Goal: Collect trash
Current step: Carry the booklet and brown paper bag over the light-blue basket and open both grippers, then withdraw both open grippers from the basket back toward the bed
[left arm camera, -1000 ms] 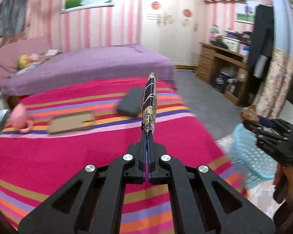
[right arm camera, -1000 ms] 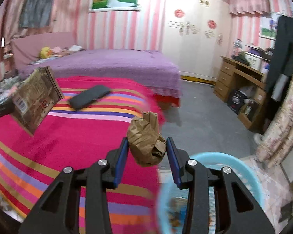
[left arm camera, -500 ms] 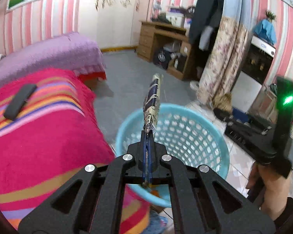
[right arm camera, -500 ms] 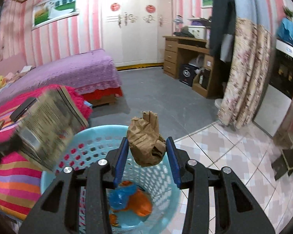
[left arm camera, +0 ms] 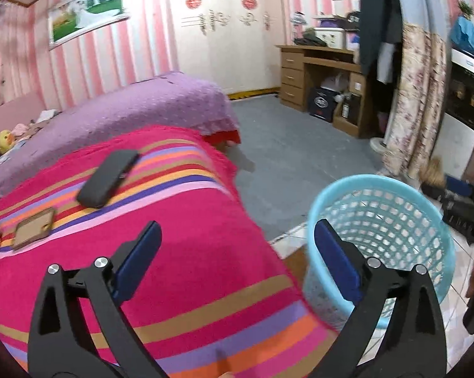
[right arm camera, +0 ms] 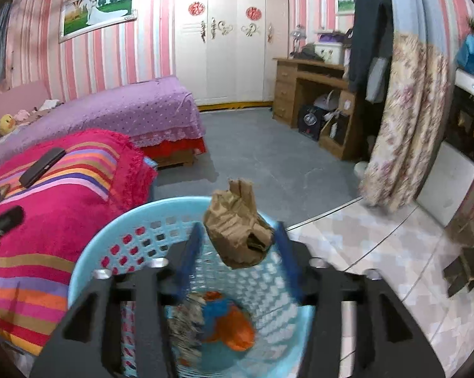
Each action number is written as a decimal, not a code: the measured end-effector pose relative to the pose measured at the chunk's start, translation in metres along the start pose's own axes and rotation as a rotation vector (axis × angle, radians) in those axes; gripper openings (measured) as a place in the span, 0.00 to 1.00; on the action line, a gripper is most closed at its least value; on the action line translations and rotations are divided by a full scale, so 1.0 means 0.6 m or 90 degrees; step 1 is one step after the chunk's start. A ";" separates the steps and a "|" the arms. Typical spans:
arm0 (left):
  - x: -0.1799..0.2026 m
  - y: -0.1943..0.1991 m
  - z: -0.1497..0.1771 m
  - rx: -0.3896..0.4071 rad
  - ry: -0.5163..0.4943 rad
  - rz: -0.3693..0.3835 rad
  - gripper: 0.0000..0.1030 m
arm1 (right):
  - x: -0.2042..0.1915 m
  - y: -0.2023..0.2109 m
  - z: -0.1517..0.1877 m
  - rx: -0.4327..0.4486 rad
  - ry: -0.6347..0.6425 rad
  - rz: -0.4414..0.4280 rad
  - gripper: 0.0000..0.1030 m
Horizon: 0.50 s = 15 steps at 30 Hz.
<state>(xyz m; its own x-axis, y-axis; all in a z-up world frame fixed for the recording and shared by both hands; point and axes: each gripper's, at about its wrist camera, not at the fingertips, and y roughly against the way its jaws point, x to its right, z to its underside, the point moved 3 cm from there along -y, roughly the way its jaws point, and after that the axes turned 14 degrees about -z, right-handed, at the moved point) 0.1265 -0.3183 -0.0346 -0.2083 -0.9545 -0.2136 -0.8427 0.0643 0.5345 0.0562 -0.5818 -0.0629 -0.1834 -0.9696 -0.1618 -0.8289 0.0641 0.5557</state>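
Both grippers have just opened: the left gripper (left arm camera: 237,239), which held a flat packet half a second ago, now has its fingers wide apart and empty over the striped bed (left arm camera: 180,252). Between the right gripper's (right arm camera: 238,236) spread fingers, the crumpled brown paper bag (right arm camera: 237,230) hangs loose above the blue basket (right arm camera: 111,236), where other trash (right arm camera: 224,324) lies.

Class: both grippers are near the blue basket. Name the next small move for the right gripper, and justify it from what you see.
Probably hold the right gripper open over the blue basket and let the crumpled brown paper fall. Its jaws have just been opening, the paper sits loose between them above the basket, and the left gripper is already empty.
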 end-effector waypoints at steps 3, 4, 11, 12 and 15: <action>-0.039 0.008 0.006 -0.006 0.019 -0.013 0.94 | -0.013 -0.011 0.005 -0.015 0.012 0.025 0.87; -0.057 0.014 0.010 -0.007 0.026 -0.019 0.94 | -0.016 -0.010 0.006 -0.017 0.013 0.035 0.91; -0.182 0.085 0.038 0.018 0.063 -0.069 0.95 | -0.094 0.058 -0.015 0.059 0.007 0.008 0.96; -0.202 0.096 0.045 0.021 0.066 -0.073 0.95 | -0.110 0.068 -0.018 0.068 0.006 -0.003 0.96; -0.247 0.128 0.067 0.028 0.076 -0.095 0.95 | -0.168 0.100 -0.017 0.093 0.002 -0.029 0.96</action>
<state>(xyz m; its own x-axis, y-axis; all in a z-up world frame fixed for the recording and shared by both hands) 0.0727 -0.1603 0.0051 -0.0215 -0.9820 -0.1874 -0.8816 -0.0698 0.4668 0.0308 -0.4824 -0.0048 -0.1423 -0.9730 -0.1818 -0.9044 0.0532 0.4233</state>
